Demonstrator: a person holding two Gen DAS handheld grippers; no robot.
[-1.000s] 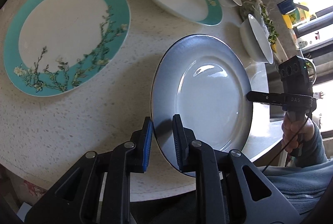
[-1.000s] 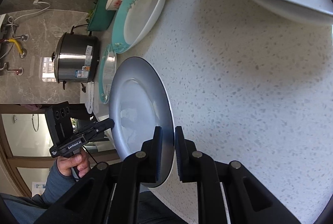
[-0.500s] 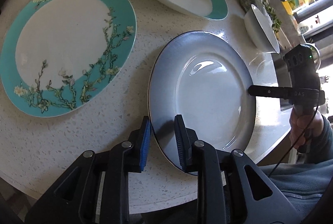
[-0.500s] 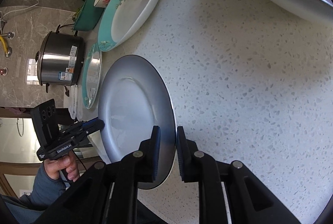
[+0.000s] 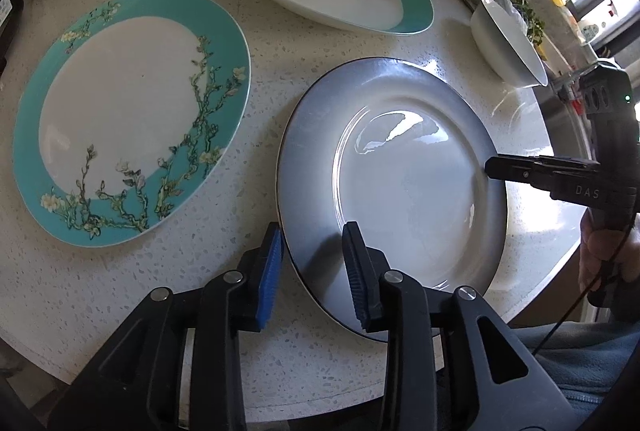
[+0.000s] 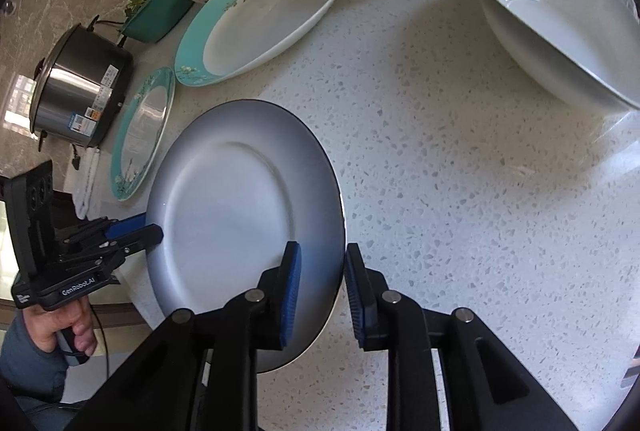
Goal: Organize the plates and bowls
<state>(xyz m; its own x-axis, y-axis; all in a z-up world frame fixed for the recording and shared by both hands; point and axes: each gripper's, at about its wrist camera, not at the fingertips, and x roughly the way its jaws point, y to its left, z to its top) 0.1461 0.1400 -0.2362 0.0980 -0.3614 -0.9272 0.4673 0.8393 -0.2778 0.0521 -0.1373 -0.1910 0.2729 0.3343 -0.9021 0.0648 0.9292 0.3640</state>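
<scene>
The speckled countertop (image 6: 460, 171) lies bare to the right of the grey plate (image 5: 400, 183), which rests flat near the counter's front edge. Left gripper (image 5: 314, 271) and right gripper (image 6: 320, 291) straddle opposite rim edges — jaws just opening, pads clear of the rim, nothing gripped. A teal round plate (image 5: 128, 111) lies just beside.
</scene>
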